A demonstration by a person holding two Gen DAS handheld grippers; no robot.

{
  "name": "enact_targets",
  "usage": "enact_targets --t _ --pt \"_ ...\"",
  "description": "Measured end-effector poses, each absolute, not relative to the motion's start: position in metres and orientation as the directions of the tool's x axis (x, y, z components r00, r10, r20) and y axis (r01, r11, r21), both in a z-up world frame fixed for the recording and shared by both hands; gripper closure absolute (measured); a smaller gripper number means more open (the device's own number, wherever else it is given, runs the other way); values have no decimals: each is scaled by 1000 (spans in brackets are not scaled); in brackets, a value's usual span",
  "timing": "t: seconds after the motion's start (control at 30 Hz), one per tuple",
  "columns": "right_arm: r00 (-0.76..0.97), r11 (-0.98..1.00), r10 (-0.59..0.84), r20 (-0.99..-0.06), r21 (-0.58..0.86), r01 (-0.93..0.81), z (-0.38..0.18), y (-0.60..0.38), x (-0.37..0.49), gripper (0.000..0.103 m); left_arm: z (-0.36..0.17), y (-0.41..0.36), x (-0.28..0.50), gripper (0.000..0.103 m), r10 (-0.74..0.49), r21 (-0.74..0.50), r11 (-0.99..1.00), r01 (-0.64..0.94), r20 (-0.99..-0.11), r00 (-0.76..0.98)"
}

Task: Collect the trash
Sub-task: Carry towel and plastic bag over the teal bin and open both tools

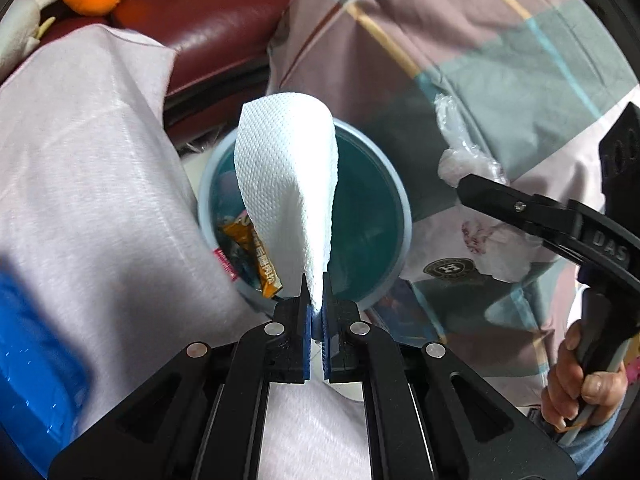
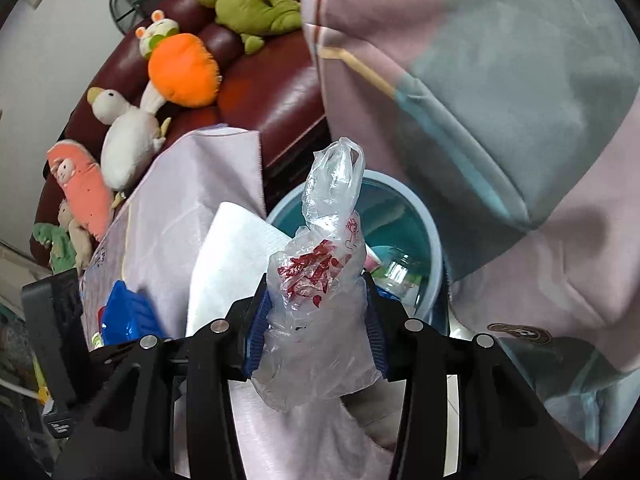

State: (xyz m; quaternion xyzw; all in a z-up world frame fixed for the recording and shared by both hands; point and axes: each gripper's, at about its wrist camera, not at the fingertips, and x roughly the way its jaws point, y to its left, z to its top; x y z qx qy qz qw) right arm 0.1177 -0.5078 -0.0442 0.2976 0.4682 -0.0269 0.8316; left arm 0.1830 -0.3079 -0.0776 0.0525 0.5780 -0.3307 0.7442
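Trash: paper towel [image 1: 286, 184] pinched in my left tool [image 1: 316, 304], thin sheet, so the jaws sit almost together on its lower edge and the rest stands up and flops forward over the bin [image 1: 402, 216]. Plastic bag [image 2: 320, 280] with red print is clamped in my right tool [image 2: 316, 316], jaws wider apart because the bag is bunched thick between the blue pads [image 2: 256, 320]. Both pieces hang right above or just beside the bin mouth, judged ready to drop.

Bin is teal inside with a pale rim, down on the floor between the cloth-covered bench [image 1: 80, 184] and me in the checked shirt [image 1: 460, 40]. Already inside: an orange-brown wrapper [image 1: 256, 256] and other packets, can't read them. Bin opening is narrow next to the bench edge, so I hold both pieces high and centred to clear the rim. Towel is light and may drift; the bag could cling to the pads.

Sofa [image 2: 272, 92] with soft toys [image 2: 182, 68] behind, not trash.
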Motion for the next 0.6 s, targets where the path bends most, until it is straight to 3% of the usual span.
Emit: enact_targets --t 0.13,0.17,0.2,0.27,0.6 --pt "550 818 235 -802 469 333 -52 -513 122 61 -90 -314 190 92 -409 -290 784 549 -906 105" --pt "548 818 236 -803 469 334 -53 -513 123 61 -93 -314 191 82 -403 -285 787 547 -909 106" --pt "545 818 237 -804 468 335 -54 -514 123 61 -95 -313 193 64 -396 -277 792 544 -911 112" --pt "543 819 235 -806 466 336 -55 -514 125 61 -96 -310 195 42 -384 -252 804 538 -911 148" --pt "532 829 234 -814 452 328 -56 -506 139 60 -81 -294 184 23 -387 -229 811 538 -900 199"
